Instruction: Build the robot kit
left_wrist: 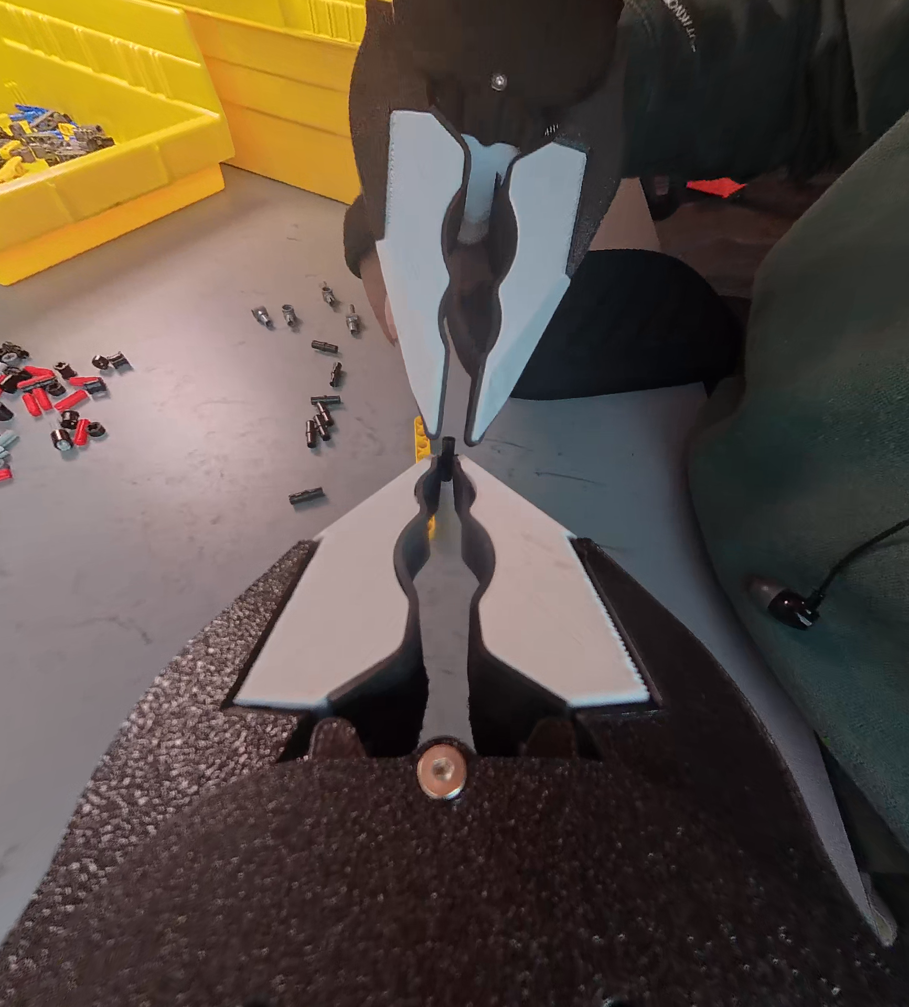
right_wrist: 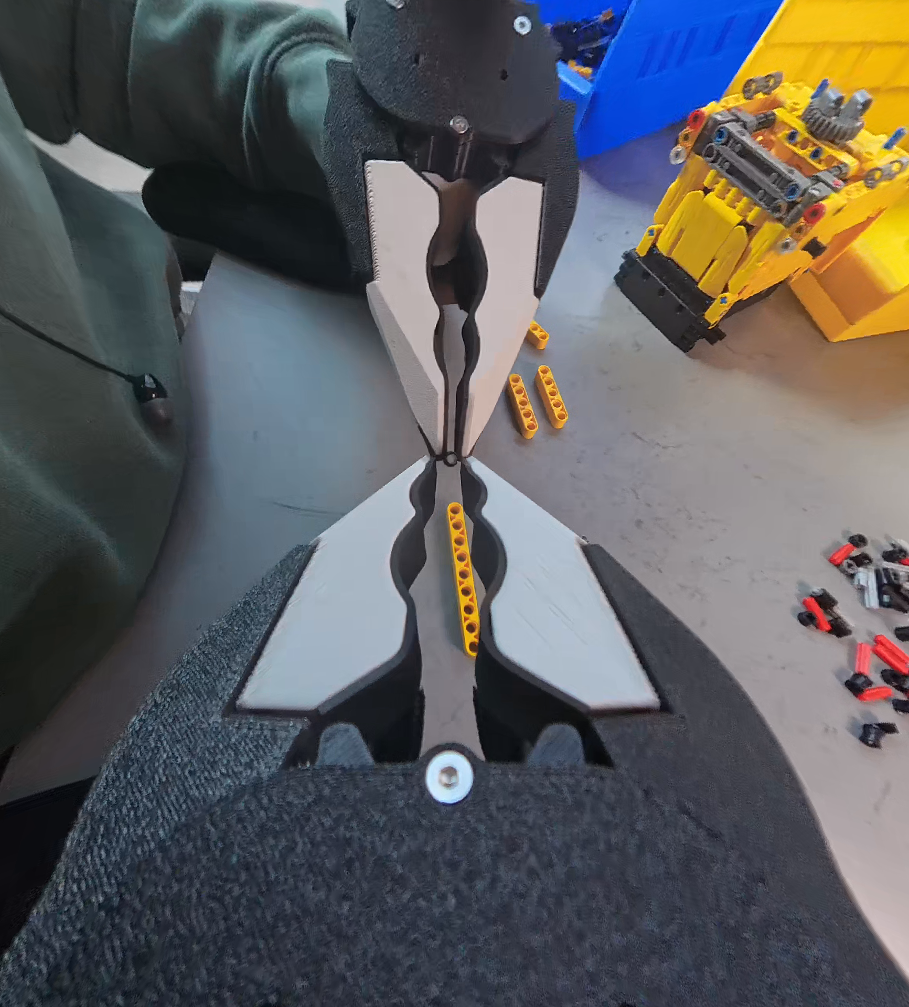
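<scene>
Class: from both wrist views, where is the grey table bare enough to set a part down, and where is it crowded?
Bare: the grey table between the loose black pins and the left gripper; also the stretch between the yellow beams and the red-and-black pile. Crowded: around the yellow bins, the yellow model vehicle, and where the right gripper meets the left.

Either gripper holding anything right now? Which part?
Left gripper pinches a small black pin by its lower end; the upper end sticks out. Right gripper looks slightly open at the pin's tip, holding nothing.

The two grippers meet tip to tip above the worktop (left_wrist: 168, 545). A pin (left_wrist: 446, 460) sits between them. Bins (left_wrist: 179, 141) stand behind loose parts (left_wrist: 21, 403).
</scene>
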Demonstrator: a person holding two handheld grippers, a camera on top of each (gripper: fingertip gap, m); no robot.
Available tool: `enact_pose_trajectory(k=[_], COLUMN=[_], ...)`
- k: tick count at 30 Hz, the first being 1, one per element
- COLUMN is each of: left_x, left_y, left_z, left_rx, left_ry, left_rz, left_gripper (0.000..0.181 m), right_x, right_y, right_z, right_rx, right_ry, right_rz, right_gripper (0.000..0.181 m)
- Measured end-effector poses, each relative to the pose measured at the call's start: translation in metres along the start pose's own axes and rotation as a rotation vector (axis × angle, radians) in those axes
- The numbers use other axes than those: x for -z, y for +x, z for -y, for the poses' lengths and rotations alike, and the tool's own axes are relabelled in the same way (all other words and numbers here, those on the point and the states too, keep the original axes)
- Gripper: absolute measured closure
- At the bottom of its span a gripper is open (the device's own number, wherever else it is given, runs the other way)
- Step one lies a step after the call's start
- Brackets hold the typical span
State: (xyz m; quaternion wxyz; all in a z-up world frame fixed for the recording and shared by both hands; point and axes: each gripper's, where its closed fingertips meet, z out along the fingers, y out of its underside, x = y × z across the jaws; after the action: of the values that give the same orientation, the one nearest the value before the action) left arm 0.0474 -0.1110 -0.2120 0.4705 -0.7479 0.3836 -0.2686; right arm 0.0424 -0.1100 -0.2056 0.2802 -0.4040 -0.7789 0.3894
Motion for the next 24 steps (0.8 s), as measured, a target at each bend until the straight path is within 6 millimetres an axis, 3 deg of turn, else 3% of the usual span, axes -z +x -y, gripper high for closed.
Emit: enact_pose_trajectory(k=[9, 12, 15, 24], left_x=[-0.002, -0.001, 0.002, 0.002], left_y=[0.005, 0.006, 0.005, 0.011], left_z=[-0.006, -0.004, -0.004, 0.001], left_rx=[-0.021, -0.024, -0.061, -0.072], left_ry=[-0.031, -0.020, -0.019, 0.005], left_rz=[-0.014, -0.022, -0.006, -0.025], left_gripper=[0.178, 0.178, 0.166, 0.177], right_x=[-0.008, -0.006, -0.001, -0.001], right_y=[-0.006, -0.006, -0.005, -0.010], right_z=[-0.005, -0.004, -0.001, 0.010], right_rx=[0.199, 0.172, 0.115, 0.074], right_ry=[-0.122, -0.097, -0.045, 0.025], right_rz=[0.038, 0.055, 0.065, 0.076], right_gripper=[0.177, 0.178, 0.177, 0.177])
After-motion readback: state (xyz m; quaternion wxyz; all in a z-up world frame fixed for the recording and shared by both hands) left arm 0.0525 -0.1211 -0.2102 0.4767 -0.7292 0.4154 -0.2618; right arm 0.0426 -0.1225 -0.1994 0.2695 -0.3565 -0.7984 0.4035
